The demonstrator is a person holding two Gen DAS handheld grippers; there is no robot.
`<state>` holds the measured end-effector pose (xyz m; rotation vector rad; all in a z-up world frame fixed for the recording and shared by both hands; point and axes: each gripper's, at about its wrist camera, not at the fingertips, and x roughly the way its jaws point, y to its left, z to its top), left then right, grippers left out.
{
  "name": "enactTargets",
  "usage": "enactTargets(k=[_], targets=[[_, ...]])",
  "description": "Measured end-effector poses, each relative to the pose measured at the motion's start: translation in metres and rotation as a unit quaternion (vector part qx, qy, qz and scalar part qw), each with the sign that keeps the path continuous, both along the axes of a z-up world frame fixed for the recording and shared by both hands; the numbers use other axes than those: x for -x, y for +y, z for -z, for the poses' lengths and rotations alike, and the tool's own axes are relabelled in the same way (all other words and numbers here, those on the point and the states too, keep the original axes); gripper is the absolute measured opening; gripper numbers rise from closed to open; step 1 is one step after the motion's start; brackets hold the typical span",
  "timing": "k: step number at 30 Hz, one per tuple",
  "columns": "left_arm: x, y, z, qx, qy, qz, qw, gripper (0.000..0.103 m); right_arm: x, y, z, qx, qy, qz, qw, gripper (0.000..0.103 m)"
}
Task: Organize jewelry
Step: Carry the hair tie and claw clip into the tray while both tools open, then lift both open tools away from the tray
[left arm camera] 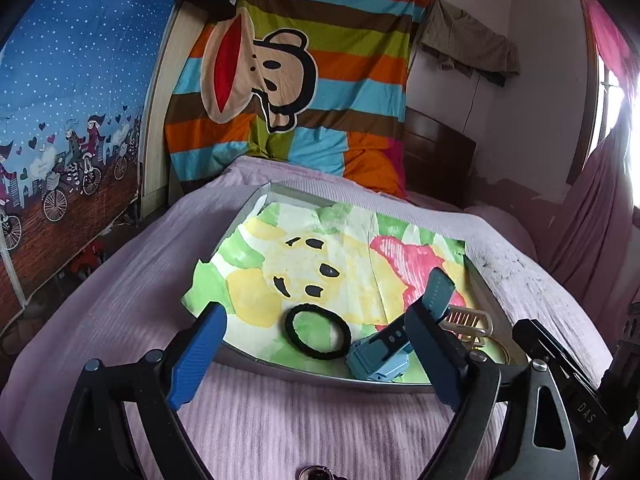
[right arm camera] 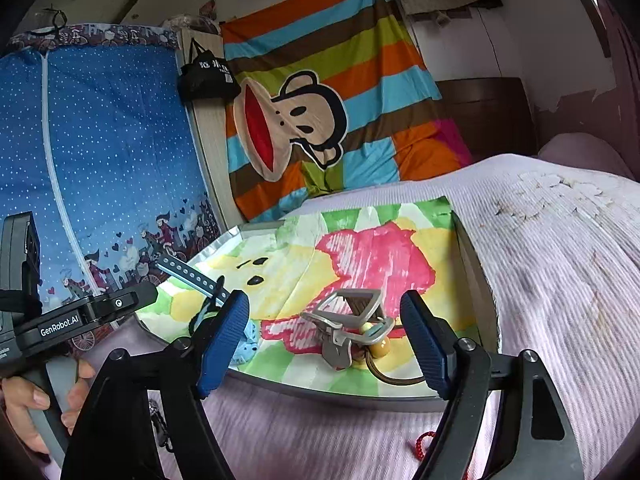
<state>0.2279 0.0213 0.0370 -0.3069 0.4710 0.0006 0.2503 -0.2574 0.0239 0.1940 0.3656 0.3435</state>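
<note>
Bed (left arm camera: 120, 280): covered by a pale pink ribbed spread; it carries the tray and both tools are held above its near edge.
Tray (left arm camera: 320, 378): shallow, grey-rimmed, lined with a painted paper sheet (left arm camera: 340, 248); it serves as the collecting place, and most of its far half lies bare.
Left gripper (left arm camera: 316, 356): fingers spread wide and holding nothing, poised just short of the tray's near rim, the hair tie and watch between their lines.
Right gripper (right arm camera: 325, 346): fingers likewise released and empty, framing the claw clip from the near side; a hand (right arm camera: 28, 408) is seen on the left tool's handle.
Blue watch (left arm camera: 380, 354): already in the tray at its near edge, strap (left arm camera: 438, 292) rising upward.
Black hair tie (left arm camera: 318, 332): flat on the lining, just left of the watch.
Grey claw clip (right arm camera: 344, 328): in the tray's near right part, resting against a beaded cord (right arm camera: 380, 346).
Cream comb-like clip (left arm camera: 466, 322): near right corner of the tray; its kind is uncertain.
Red bead strand (right arm camera: 422, 442): on the bedspread outside the tray, near the right tool.
Progress, as judged: several pieces gathered in the tray; the red strand, and any finer sorting, remain.
</note>
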Motion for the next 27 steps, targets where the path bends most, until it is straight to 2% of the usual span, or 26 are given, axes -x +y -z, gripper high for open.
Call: enactTargets(k=[1, 3, 8, 12, 19, 27], targets=[[0.004, 0.002, -0.002, 0.002, -0.006, -0.003, 1.0, 0.097, 0.006, -0.002, -0.003, -0.005, -0.01, 0.001, 1.0, 0.078], [0.012, 0.004, -0.005, -0.001, -0.016, -0.011, 0.9998, 0.102, 0.015, -0.006, -0.01, -0.014, -0.028, 0.003, 1.0, 0.09], [0.032, 0.004, -0.012, -0.018, -0.035, -0.019, 0.9991, 0.103, 0.044, -0.01, -0.025, -0.013, -0.072, 0.018, 0.997, 0.102], [0.048, 0.003, -0.013, -0.027, -0.049, -0.018, 0.9983, 0.103, 0.06, -0.006, -0.037, 0.0, -0.088, 0.02, 0.996, 0.102], [0.076, -0.002, -0.01, -0.053, -0.064, -0.009, 0.9965, 0.103, 0.096, 0.005, -0.049, 0.054, -0.107, 0.021, 0.993, 0.102], [0.103, -0.006, -0.001, -0.089, -0.065, 0.005, 0.9939, 0.103, 0.128, 0.001, -0.056, 0.075, -0.112, 0.015, 0.991, 0.102]])
